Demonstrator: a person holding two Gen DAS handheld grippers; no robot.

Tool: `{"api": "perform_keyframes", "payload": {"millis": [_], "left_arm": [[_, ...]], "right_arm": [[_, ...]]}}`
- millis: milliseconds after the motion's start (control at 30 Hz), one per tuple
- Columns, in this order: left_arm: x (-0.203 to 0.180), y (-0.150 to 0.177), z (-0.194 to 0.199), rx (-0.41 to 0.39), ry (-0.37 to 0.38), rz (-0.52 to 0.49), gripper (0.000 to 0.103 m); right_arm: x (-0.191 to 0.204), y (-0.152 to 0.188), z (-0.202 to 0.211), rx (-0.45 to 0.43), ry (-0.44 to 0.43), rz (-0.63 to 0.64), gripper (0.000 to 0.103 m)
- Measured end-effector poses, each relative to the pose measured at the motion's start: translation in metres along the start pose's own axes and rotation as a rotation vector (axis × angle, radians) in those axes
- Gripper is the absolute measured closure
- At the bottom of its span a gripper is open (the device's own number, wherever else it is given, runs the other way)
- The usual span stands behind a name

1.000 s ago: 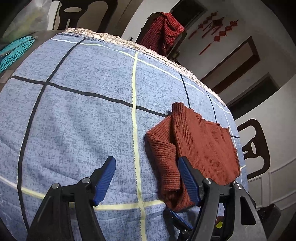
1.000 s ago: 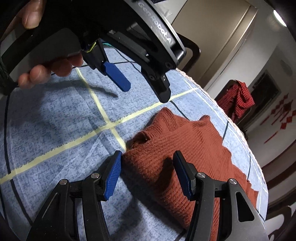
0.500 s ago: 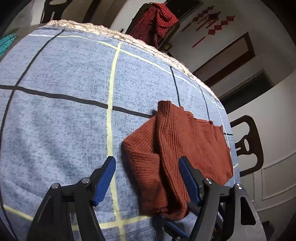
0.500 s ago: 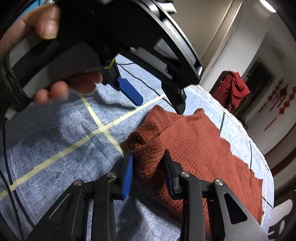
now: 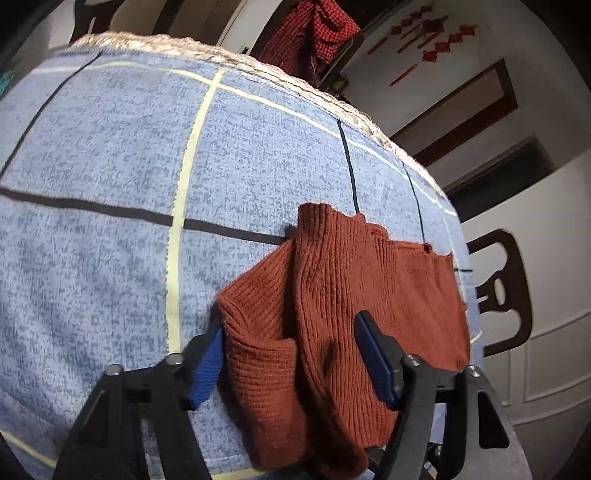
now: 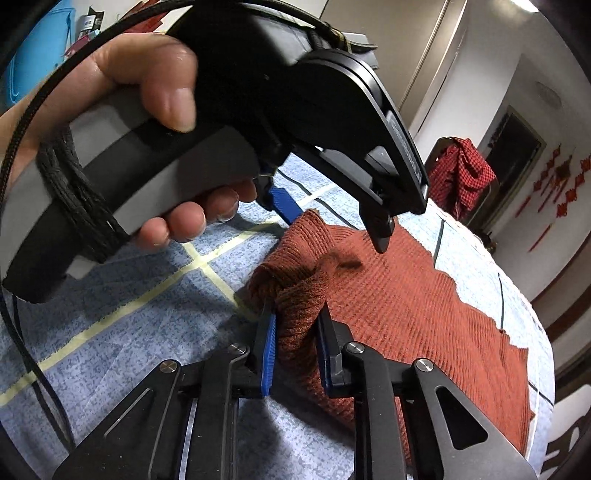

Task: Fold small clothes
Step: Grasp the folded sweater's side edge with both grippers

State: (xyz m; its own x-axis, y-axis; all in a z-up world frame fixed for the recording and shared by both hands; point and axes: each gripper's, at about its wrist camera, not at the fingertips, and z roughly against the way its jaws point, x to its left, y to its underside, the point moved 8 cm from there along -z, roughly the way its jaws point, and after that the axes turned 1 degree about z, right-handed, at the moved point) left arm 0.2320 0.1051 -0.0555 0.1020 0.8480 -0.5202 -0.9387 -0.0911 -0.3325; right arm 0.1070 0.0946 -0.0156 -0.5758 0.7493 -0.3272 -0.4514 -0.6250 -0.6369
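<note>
A rust-red ribbed knit sweater point(image 5: 373, 291) lies partly folded on the blue checked tablecloth point(image 5: 110, 177). My left gripper point(image 5: 291, 358) is open, its blue pads straddling the near bunched edge of the sweater. It also shows from outside in the right wrist view point(image 6: 334, 218), held by a hand just above the cloth. My right gripper point(image 6: 295, 350) is shut on a bunched corner of the sweater point(image 6: 406, 295), which is lifted into a small peak between the pads.
The table's braided far edge point(image 5: 258, 70) curves across the top. A dark chair point(image 5: 498, 291) stands at the right. A red checked cloth point(image 5: 310, 33) hangs on a chair beyond the table. A black cable point(image 6: 22, 332) hangs at left.
My right gripper closed on the sweater's near corner and bunched it up. My left gripper moved to the right over the sweater's edge, still open.
</note>
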Motion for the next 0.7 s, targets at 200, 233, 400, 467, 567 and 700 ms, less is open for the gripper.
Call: {"api": "perform_keyframes", "payload": {"millis": [200,233,400,467,567,700], "left_arm": [[-0.004,-0.001,-0.003,-0.002,-0.077,-0.034,0.069],[-0.005,-0.001,-0.003,-0.004,-0.087,-0.043,0.075],[-0.014,-0.002,-0.007,-0.001,-0.121,-0.062,0.087],[-0.017,-0.005,-0.007,0.000,-0.122,-0.059,0.088],[-0.024,-0.009,-0.004,-0.013,-0.122,-0.060,0.089],[-0.037,-0.015,0.006,-0.043,-0.111,-0.076,0.089]], "right_arm": [[-0.005,0.000,0.003,-0.013,-0.010,-0.026,0.085],[-0.006,0.000,0.004,-0.015,-0.011,-0.027,0.085],[-0.010,-0.001,0.007,-0.027,-0.011,-0.037,0.086],[-0.012,-0.002,0.008,-0.030,-0.011,-0.045,0.086],[-0.019,-0.003,0.013,-0.048,-0.008,-0.068,0.088],[-0.030,-0.007,0.021,-0.070,-0.009,-0.099,0.088]]}}
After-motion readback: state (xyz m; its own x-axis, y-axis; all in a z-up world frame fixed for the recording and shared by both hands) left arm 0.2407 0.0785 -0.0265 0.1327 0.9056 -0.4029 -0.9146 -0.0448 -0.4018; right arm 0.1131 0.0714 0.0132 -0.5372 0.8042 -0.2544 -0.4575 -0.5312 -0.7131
